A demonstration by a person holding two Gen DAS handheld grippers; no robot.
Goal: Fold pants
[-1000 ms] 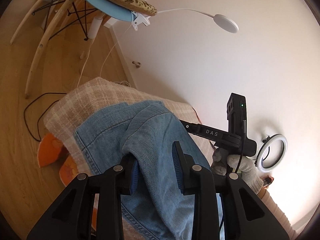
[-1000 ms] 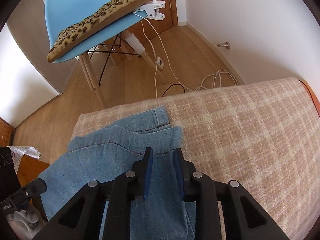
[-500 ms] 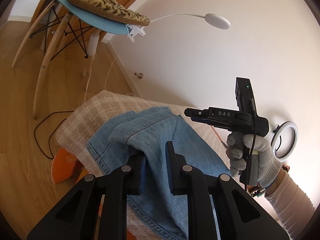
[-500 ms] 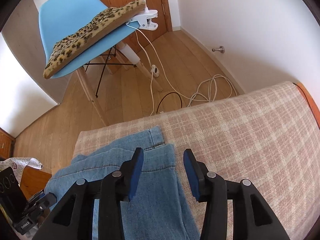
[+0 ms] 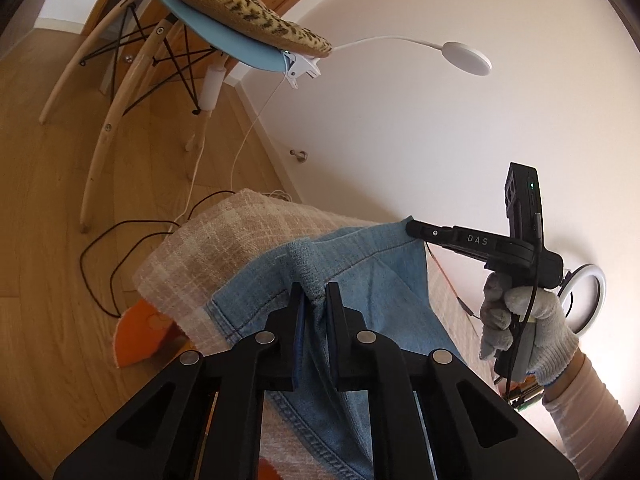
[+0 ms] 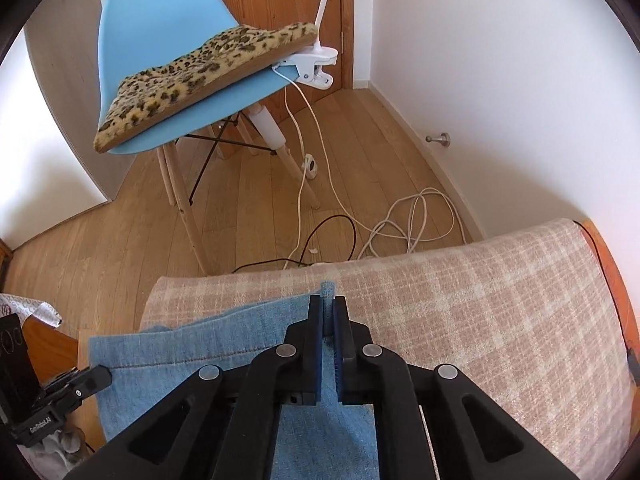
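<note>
Both claws clamped on the hem edge of the pants, which hang lifted over the worktop.

We see the left claw (image 5: 314,294) pinched tight on a bunched hem of the blue denim pants (image 5: 360,280), with the fabric gathered between its pads. We see the right claw (image 6: 328,310) clenched on another part of the same hem, a small tab of denim standing up between its fingertips. The pants (image 6: 224,344) stretch between the two claws above the worktop (image 6: 480,300), which carries a beige checked cloth (image 5: 224,236); the rest of the denim drapes down onto that cloth. In the left wrist view a gloved hand (image 5: 520,324) holds the handle of the right claw. A blue chair (image 6: 160,40) with a leopard-print cushion (image 6: 208,76) stands on the wooden floor beyond the worktop.
</note>
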